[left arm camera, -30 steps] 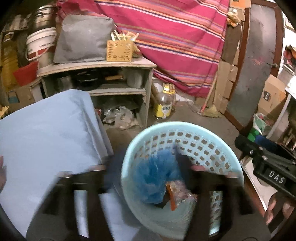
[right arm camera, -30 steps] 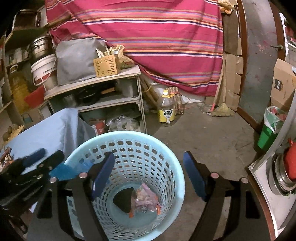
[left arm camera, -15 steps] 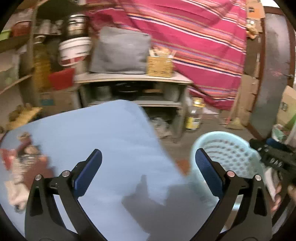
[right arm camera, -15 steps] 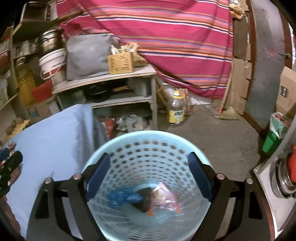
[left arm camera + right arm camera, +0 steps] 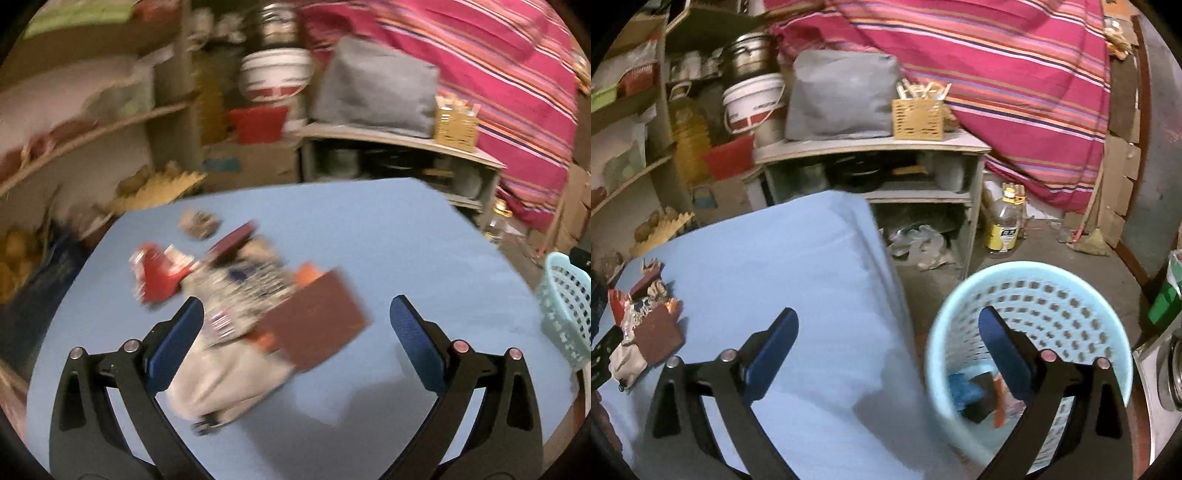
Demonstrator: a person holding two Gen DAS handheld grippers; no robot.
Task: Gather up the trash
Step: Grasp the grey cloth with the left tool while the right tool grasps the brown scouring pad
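Left gripper [image 5: 295, 328] swung from basket [image 5: 565, 295] to trash pile [image 5: 243, 291]; print unreadable.

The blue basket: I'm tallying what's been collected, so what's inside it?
In the blue basket, at the bottom, lie a fluffy blue item, something dark and an orange-edged wrapper. The right tool's finger covers part of the pile, so more may lie hidden.

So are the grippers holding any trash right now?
No. The left gripper and the right gripper are both open and empty; the trash pile lies untouched on the table.
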